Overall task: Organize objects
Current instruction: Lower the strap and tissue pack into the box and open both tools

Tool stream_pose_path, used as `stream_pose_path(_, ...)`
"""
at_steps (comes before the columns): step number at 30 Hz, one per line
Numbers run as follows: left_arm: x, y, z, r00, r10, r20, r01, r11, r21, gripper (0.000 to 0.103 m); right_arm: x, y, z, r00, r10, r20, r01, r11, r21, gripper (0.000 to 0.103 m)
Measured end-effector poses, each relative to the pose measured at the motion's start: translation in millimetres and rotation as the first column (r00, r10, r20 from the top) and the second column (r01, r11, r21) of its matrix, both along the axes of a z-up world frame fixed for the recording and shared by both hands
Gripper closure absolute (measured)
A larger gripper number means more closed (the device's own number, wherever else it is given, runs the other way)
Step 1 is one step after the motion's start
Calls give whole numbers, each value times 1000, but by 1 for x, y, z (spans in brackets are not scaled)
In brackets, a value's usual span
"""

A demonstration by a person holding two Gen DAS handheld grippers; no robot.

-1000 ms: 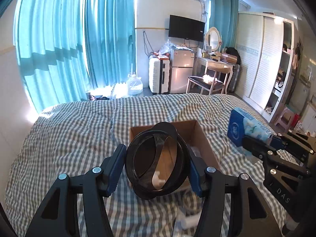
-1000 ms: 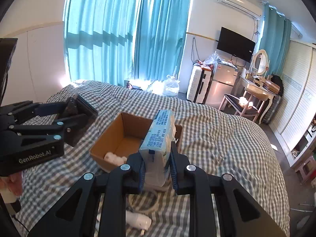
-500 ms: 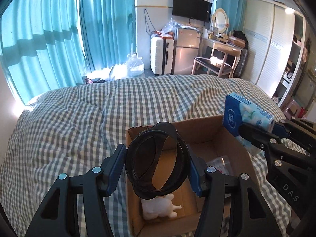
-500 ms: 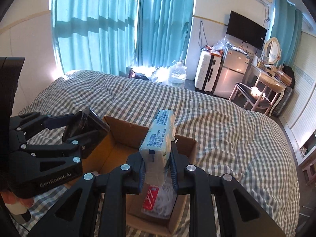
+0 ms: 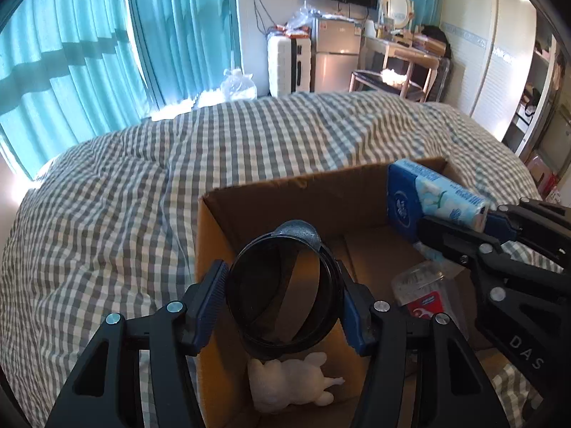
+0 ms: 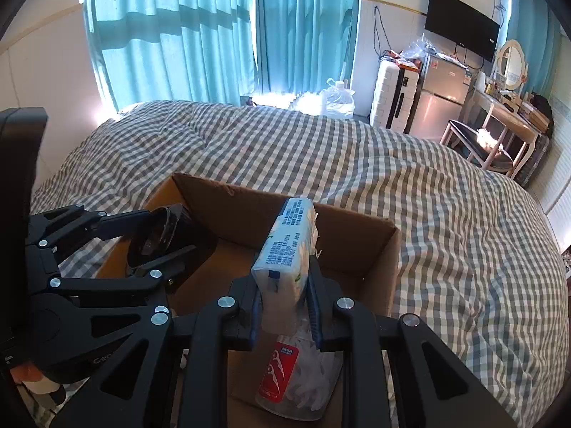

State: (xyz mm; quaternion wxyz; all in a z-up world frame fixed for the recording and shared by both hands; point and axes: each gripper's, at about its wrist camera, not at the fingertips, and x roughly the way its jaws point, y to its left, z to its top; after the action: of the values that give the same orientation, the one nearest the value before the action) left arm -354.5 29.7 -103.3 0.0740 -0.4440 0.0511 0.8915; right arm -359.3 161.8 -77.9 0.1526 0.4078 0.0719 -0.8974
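Note:
An open cardboard box (image 5: 271, 196) (image 6: 357, 242) sits on the checked bed. My left gripper (image 5: 283, 294) is shut on a dark round container (image 5: 285, 296) and holds it over the box's left side; the container also shows in the right wrist view (image 6: 157, 239). My right gripper (image 6: 285, 303) is shut on a blue and white tissue pack (image 6: 289, 246) (image 5: 431, 199) over the box's right side. Inside the box lie a white plush toy (image 5: 289, 385) and a clear tub of floss picks with a red label (image 6: 296, 371) (image 5: 424, 289).
The grey and white checked bedcover (image 5: 142, 196) surrounds the box. Teal curtains (image 6: 214, 28), a white suitcase (image 6: 392, 96), a small fridge (image 6: 439, 103), a dressing table with a chair (image 6: 499, 132) and a wall TV (image 6: 460, 34) stand beyond the bed.
Both grippers moved forward and down over the box with their loads. The box now fills the lower view and its contents show.

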Motion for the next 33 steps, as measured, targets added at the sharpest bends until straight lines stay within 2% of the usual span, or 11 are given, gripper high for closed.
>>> stream_pose_path(6,3,1,-10,1000,-26,7,26,1000,-3,44,1,-1,-9,1000,3,16,-3,1000,3,83)
stream_pose_path(13,8,5,-11,999,-50,-11,50,999,-13,41,3,-3,-3,1000,9,18,-9,1000,-17,80)
stream_pose_path(15,11,5,-7,998,-57,-19,57,998,-6,32,6,-3,2,1000,7,8,-7,1000,-18,76)
stream_pose_path(16,13,5,-4,998,-57,-25,56,998,-4,23,8,-2,5,1000,5,3,-5,1000,-19,70)
stream_pose_path(17,16,5,0,998,-52,-38,52,999,-4,18,11,0,9,1000,-2,-8,2,1000,-20,66)
stream_pose_path(19,21,5,10,997,-54,-57,54,999,0,16,16,4,19,1000,-15,-26,15,1000,-23,52)
stream_pose_path(23,31,5,30,996,-39,-78,38,999,-9,11,28,10,47,996,-42,-73,40,999,-27,51)
stream_pose_path(29,58,-6,73,992,7,-122,-7,1000,3,9,65,21,96,987,-58,-150,52,998,-39,38)
stream_pose_path(33,87,-12,110,982,34,-187,-33,999,10,5,95,32,130,979,-74,-190,63,996,-61,33)
